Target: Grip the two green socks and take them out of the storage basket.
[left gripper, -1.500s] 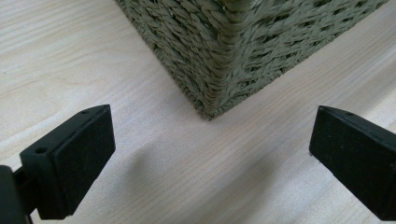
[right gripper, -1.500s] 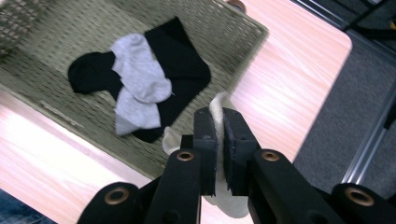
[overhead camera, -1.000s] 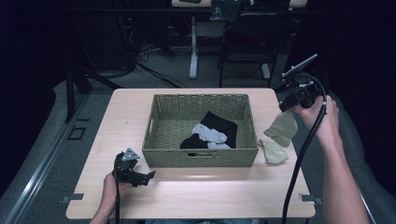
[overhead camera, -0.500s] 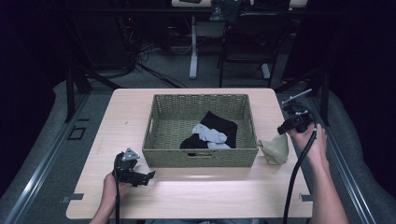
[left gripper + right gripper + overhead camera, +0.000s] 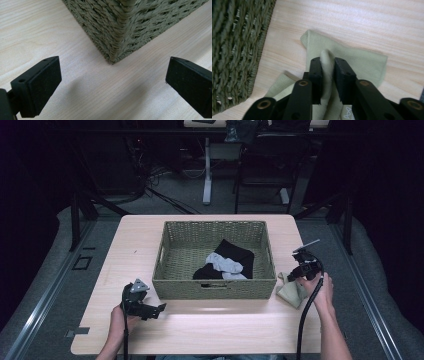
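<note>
A woven green basket (image 5: 170, 255) stands mid-table with a black sock (image 5: 235, 252) and a light grey sock (image 5: 222, 264) inside. To its right a pale green sock (image 5: 291, 291) lies crumpled on the table. My right gripper (image 5: 298, 272) is shut on a fold of that pale green sock (image 5: 362, 62), pinched between the fingers (image 5: 316, 72), with the rest of it resting on the wood. My left gripper (image 5: 159, 310) sits low on the table at the basket's front left corner (image 5: 117, 50), open, with nothing between its pads (image 5: 42, 82).
The basket's wall (image 5: 234, 50) stands close on the left of the held sock. Bare wood (image 5: 140, 240) runs left of the basket and along the front edge. Dark floor, chairs and table legs lie beyond the far edge.
My right gripper has come down from above the table's right edge, lowering the pale green sock until it lies bunched on the wood. The left gripper has stayed put.
</note>
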